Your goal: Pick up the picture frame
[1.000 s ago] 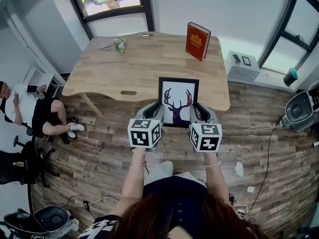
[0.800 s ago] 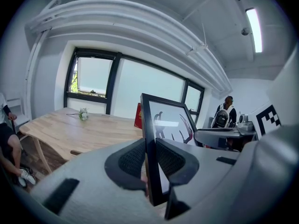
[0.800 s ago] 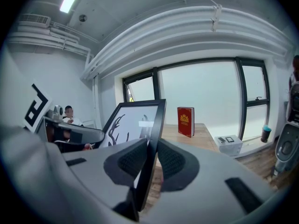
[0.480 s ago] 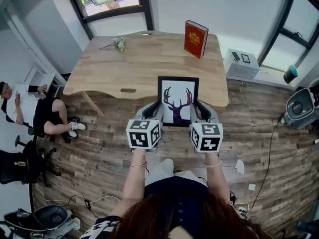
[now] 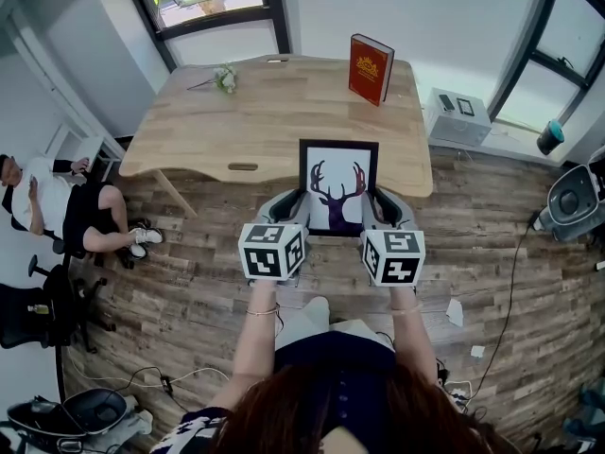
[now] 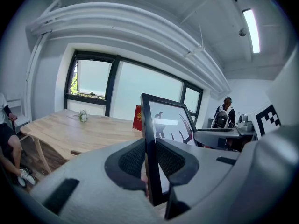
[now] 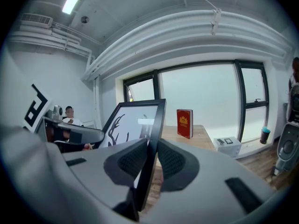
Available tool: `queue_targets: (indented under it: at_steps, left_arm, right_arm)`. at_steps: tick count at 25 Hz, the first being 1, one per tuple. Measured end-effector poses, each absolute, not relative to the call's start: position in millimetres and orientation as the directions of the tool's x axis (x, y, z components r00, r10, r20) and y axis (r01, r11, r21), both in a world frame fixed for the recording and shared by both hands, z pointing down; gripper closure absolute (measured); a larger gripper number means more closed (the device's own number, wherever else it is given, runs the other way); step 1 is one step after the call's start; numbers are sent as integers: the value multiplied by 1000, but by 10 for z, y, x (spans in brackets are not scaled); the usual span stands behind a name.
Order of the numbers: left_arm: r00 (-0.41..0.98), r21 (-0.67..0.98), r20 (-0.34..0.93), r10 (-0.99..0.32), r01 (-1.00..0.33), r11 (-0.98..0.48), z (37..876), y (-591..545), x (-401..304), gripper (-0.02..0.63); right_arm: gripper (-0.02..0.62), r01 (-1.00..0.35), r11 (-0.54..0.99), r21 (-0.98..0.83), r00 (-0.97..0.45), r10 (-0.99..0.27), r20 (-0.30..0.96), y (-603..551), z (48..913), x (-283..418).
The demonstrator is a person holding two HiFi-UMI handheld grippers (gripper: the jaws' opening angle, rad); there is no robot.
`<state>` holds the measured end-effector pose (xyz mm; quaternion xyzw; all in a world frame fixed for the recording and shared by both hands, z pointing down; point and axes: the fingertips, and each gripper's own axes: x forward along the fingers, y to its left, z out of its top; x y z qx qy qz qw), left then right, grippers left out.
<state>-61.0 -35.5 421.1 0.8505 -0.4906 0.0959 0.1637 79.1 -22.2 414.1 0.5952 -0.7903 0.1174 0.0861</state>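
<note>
The black picture frame with a deer-head print hangs above the near edge of the wooden table, held between both grippers. My left gripper is shut on the frame's left side rail, pads pressed on either face. My right gripper is shut on the right side rail. In the right gripper view the print faces left; in the left gripper view the glass faces right.
A red book stands upright at the table's far right. A small white flower sprig lies far left. A seated person is left of the table. A white box sits on the floor at right.
The frame and both grippers have risen slightly and shifted a little away from me. Both grips stay the same.
</note>
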Motion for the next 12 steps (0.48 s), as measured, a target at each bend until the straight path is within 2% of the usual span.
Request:
queue_targets:
  at_steps: [12]
  left_arm:
    - [510, 197, 312, -802, -860, -471, 4196, -362, -643, 523]
  right_arm:
    - [522, -962, 261, -75, -272, -924, 269, -222, 4106, 757]
